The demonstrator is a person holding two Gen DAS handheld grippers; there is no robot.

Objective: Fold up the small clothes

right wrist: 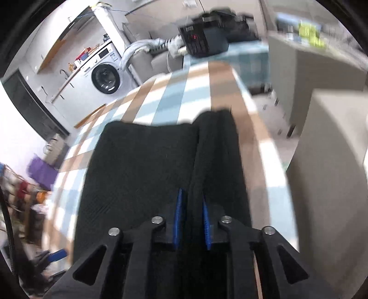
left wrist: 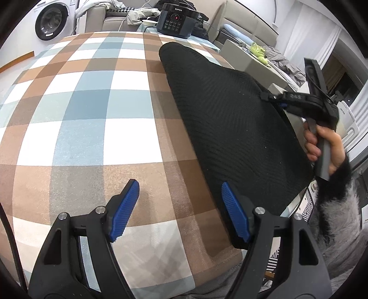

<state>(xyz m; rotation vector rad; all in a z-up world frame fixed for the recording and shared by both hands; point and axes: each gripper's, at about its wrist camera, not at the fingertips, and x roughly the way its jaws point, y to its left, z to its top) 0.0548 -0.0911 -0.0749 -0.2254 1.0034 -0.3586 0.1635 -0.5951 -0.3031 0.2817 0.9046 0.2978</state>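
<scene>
A black ribbed knit garment (left wrist: 225,119) lies on the right side of the checked tablecloth (left wrist: 92,110). My left gripper (left wrist: 180,202) is open and empty, low over the cloth at the garment's near left edge. My right gripper (left wrist: 269,97) is shut on the garment's right edge and lifts it. In the right wrist view the right gripper (right wrist: 192,207) pinches a bunched fold of the garment (right wrist: 142,165) between its blue pads (right wrist: 178,216).
A dark electric cooker (left wrist: 176,19) stands at the table's far edge. A washing machine (left wrist: 51,19) is at the back left. A sofa with clothes (left wrist: 271,53) is to the right. The table's right edge (right wrist: 264,142) drops to the floor.
</scene>
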